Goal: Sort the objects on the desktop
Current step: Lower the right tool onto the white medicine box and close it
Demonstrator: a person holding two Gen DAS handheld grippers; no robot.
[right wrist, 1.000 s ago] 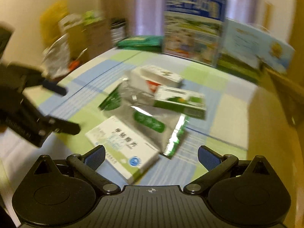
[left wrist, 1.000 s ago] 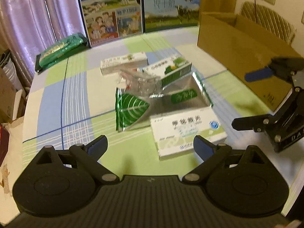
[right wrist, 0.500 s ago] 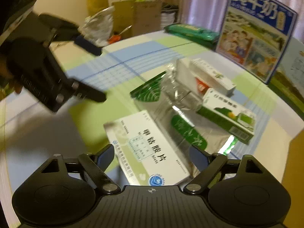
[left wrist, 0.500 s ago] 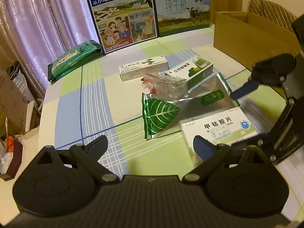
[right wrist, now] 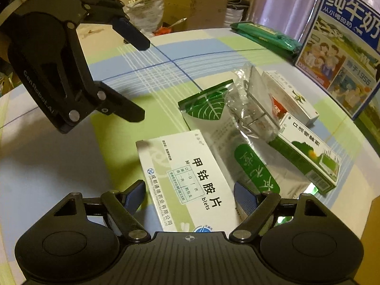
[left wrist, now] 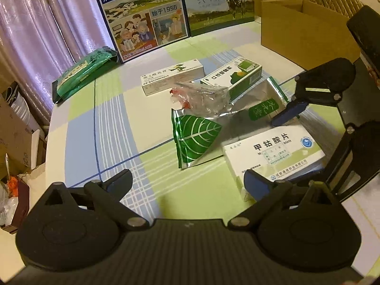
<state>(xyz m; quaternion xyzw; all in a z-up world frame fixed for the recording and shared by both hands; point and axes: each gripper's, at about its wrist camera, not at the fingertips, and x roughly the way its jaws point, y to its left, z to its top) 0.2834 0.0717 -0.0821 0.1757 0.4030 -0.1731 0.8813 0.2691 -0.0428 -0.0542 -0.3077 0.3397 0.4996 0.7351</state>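
Over the last second the right gripper (right wrist: 188, 198) has dropped close, its spread fingers now straddling the white medicine box (right wrist: 182, 180) lying on the worktop (right wrist: 59, 166), while the left gripper (left wrist: 187, 181) hovers released, so pickup looks imminent.

White box (right wrist: 187, 185): near end hidden under right gripper (right wrist: 188, 197) body in right wrist view; in left wrist view its near corner sits behind the left gripper's (left wrist: 187, 182) finger. Silver pouch (left wrist: 247, 109): partly covered by crumpled clear wrapper (left wrist: 201, 97) & green box (left wrist: 235, 78). Cardboard box (left wrist: 296, 28) at table's far right corner: inside not visible. Small print on boxes too fine to read. Milk poster (right wrist: 344, 40) cut by frame edge.
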